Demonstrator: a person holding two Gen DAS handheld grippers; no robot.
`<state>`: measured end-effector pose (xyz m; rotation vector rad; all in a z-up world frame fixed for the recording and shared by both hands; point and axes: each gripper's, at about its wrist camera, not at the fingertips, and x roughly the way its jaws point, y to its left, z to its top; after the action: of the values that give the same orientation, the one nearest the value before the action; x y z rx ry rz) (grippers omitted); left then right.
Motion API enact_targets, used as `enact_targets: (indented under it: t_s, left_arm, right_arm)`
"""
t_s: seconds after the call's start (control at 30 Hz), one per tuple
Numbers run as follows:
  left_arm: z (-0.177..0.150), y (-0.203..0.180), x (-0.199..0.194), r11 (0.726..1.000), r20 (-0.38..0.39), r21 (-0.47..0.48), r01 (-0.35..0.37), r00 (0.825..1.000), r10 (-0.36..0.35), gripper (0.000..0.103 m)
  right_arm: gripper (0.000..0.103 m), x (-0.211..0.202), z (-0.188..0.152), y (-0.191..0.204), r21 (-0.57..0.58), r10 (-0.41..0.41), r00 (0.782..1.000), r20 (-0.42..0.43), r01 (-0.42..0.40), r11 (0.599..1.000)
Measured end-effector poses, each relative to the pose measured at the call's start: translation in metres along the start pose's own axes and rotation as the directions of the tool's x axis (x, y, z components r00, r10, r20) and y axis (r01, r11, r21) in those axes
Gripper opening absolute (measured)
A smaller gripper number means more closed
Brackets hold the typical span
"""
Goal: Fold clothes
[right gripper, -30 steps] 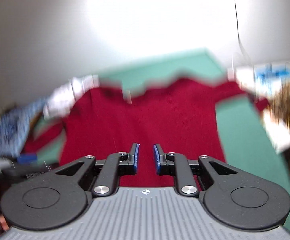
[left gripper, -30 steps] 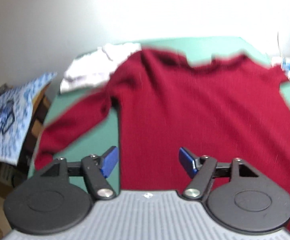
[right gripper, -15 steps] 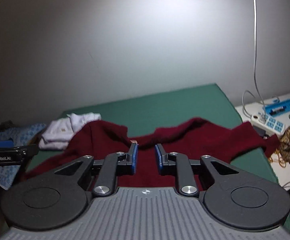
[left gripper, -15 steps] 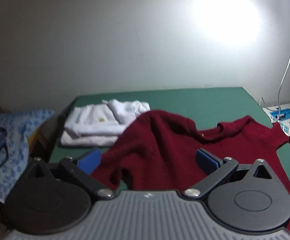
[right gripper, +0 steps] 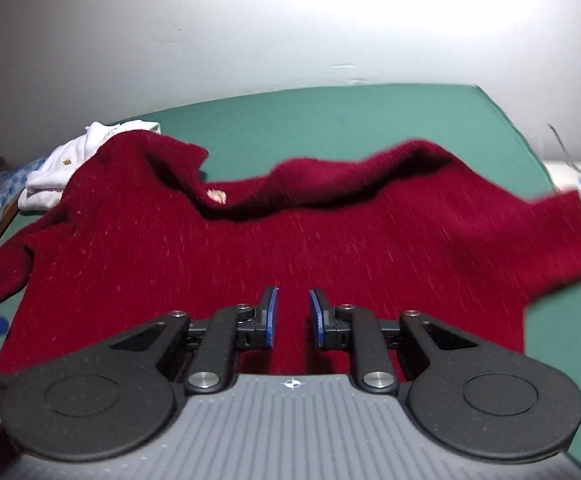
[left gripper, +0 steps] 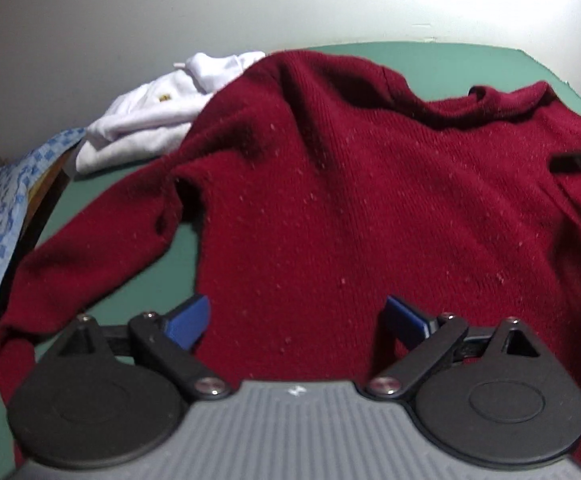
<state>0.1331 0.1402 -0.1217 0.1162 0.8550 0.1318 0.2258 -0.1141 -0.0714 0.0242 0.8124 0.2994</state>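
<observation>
Red sweater (left gripper: 370, 208) lies spread unfolded on green worktop (right gripper: 350, 120); white garment (left gripper: 150, 120) folded far left. Left gripper (left gripper: 297, 320) wide, right gripper (right gripper: 293, 318) narrow, both empty.

A green table (right gripper: 350, 120) carries the clothes. A dark red sweater (left gripper: 370, 208) lies spread on it directly ahead of both pairs of fingers, one sleeve trailing out left of the left gripper's fingers. Beyond the sweater, up and left of the fingers, sits a folded white garment (left gripper: 158, 116), its near edge under the sweater's shoulder.

Fuzzy knitted maroon sweater (left gripper: 370, 200) on matt green, seemingly felt-like table cover (right gripper: 330, 120).
</observation>
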Motion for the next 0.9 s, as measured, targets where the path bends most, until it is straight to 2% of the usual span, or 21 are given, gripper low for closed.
enact_targets:
  t_s: [0.13, 0.27, 0.37, 0.47, 0.57, 0.6, 0.67, 0.73, 0.8, 0.9]
  left_arm:
    - [-0.01, -0.005, -0.001, 1.0, 0.066, -0.002, -0.03, 0.997, 0.03, 0.102]
    - [-0.02, 0.002, -0.001, 0.995, 0.099, -0.098, -0.004, 0.995, 0.014, 0.102]
    - [-0.023, 0.003, 0.0, 0.991, 0.107, -0.131, 0.007, 0.994, 0.007, 0.102]
    - [-0.023, 0.003, 0.0, 0.99, 0.112, -0.141, 0.006, 0.994, 0.01, 0.102]
    - [-0.023, 0.002, -0.001, 0.99, 0.115, -0.143, 0.003, 0.993, 0.014, 0.102]
    - [-0.023, 0.002, 0.0, 0.989, 0.115, -0.146, 0.005, 0.993, 0.012, 0.102]
    - [-0.023, 0.003, 0.0, 0.988, 0.115, -0.153, 0.008, 0.993, 0.01, 0.102]
    - [-0.024, 0.003, 0.0, 0.988, 0.116, -0.154, 0.008, 0.993, 0.01, 0.102]
    - [-0.024, 0.003, 0.0, 0.988, 0.116, -0.153, 0.007, 0.993, 0.011, 0.102]
    - [-0.024, 0.002, -0.001, 0.988, 0.117, -0.154, 0.005, 0.993, 0.013, 0.102]
  right_arm:
    - [0.018, 0.035, 0.023, 0.012, -0.131, 0.044, 0.999, 0.007, -0.043, 0.991]
    - [0.017, 0.06, 0.043, 0.025, -0.247, 0.053, 0.998, 0.026, -0.045, 0.968]
    - [0.015, 0.079, 0.067, 0.018, -0.224, -0.029, 0.993, 0.111, 0.053, 0.973]
    - [0.016, 0.102, 0.095, -0.003, -0.12, -0.129, 0.976, 0.175, 0.152, 0.981]
    - [0.016, 0.12, 0.107, -0.025, -0.054, -0.204, 0.966, 0.157, 0.215, 0.975]
    - [0.016, 0.112, 0.105, -0.027, -0.04, -0.203, 0.964, 0.173, 0.213, 0.976]
    - [0.017, 0.084, 0.096, -0.025, -0.024, -0.118, 0.965, 0.234, 0.128, 0.992]
    - [0.017, 0.06, 0.085, -0.014, -0.048, 0.015, 0.974, 0.228, -0.004, 0.999]
    - [0.017, 0.053, 0.076, 0.011, -0.138, 0.142, 0.977, 0.162, -0.12, 0.983]
    - [0.016, 0.068, 0.072, 0.048, -0.239, 0.196, 0.978, 0.071, -0.174, 0.955]
